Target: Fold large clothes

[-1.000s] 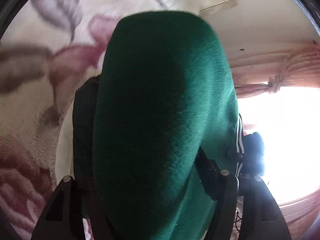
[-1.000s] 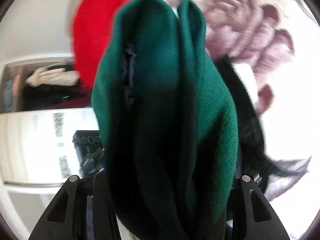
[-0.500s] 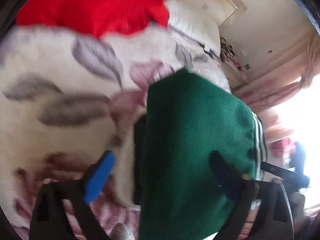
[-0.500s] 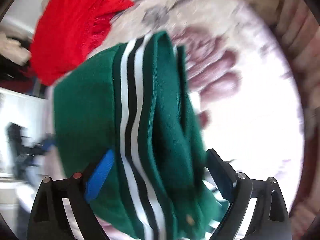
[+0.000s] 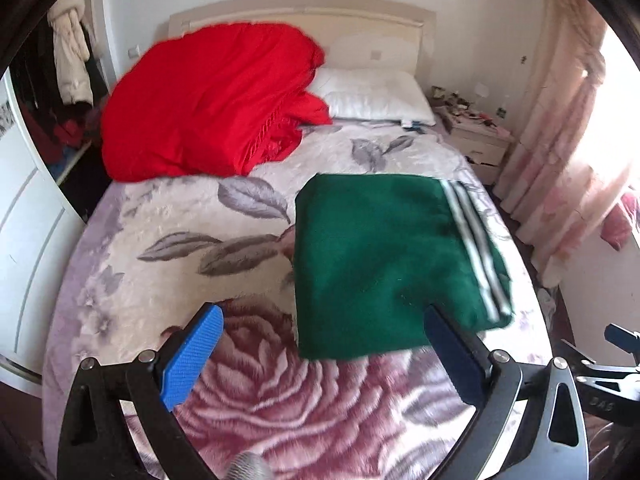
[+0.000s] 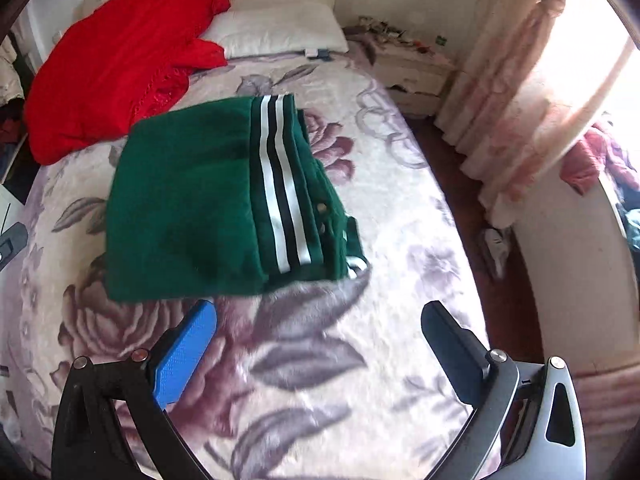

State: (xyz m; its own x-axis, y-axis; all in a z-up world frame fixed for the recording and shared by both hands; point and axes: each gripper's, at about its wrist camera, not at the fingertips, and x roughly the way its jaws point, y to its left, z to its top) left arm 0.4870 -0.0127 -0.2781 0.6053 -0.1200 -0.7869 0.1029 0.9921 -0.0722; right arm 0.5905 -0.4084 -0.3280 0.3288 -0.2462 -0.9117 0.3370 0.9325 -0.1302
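nearest in each wrist view are the tools themselves: the left gripper (image 5: 320, 354) and the right gripper (image 6: 318, 350) both stand with their jaws spread wide and nothing between them, each showing one bright blue pad (image 5: 191, 356) and a darker one opposite, angled down at the bed (image 6: 360, 360) from above. just past them lies the flowered blanket (image 5: 280, 392), plush and pale with big pink roses and grey leaves – a soft, broad surface that suits laying clothes out flat. on it, beyond the fingertips and touched by neither tool, rests the green garment (image 6: 192, 200), folded into a compact rectangle with its white-and-black striped band (image 6: 280, 184) along one side and a few snap buttons showing at the edge; it sits toward the window side of the bed, presumably to keep the middle free. judging from its tidy shape, this piece looks finished (the lower corner by the stripes is slightly ragged, though). farther back, the red garment (image 5: 208, 100) lies heaped and unfolded against the headboard (image 5: 300, 12) – likely the next thing to fold. beside it sits a white pillow (image 5: 372, 92), then a cluttered nightstand (image 5: 480, 136), and pink curtains (image 6: 516, 80) glowing with daylight at the far right.
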